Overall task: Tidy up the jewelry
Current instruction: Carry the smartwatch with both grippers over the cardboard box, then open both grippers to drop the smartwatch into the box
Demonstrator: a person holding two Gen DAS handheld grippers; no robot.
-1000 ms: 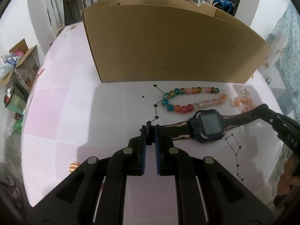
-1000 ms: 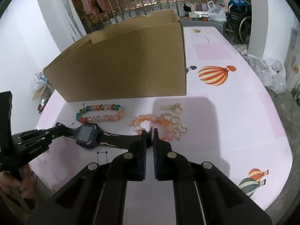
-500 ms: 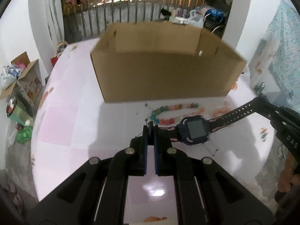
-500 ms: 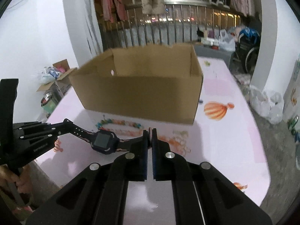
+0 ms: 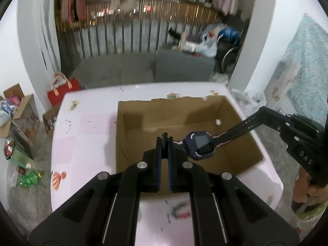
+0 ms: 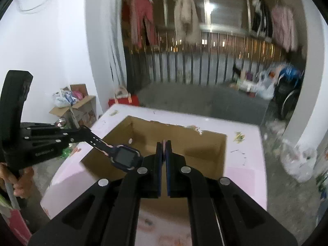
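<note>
The open brown corrugated-cardboard box [image 5: 143, 123] just beyond both tongs is matt and dry-looking, its far rim torn to a ragged paper edge. Held across its mouth between the two tongs, the dark blue plastic watch [image 5: 199, 144] has a glossy glass-like face and a matt, rubbery black strap with pink trim. The left gripper [image 5: 164, 143] and the right gripper [image 6: 164, 148] are matt black moulded plastic with bright metal rivet heads and smooth blue pads. Beneath the box lies a smooth, faintly shiny pink-and-white printed table cover [image 5: 82, 135]. Far behind stand polished metal railings [image 6: 194, 61] and hanging soft cloth garments [image 6: 185, 10].
</note>
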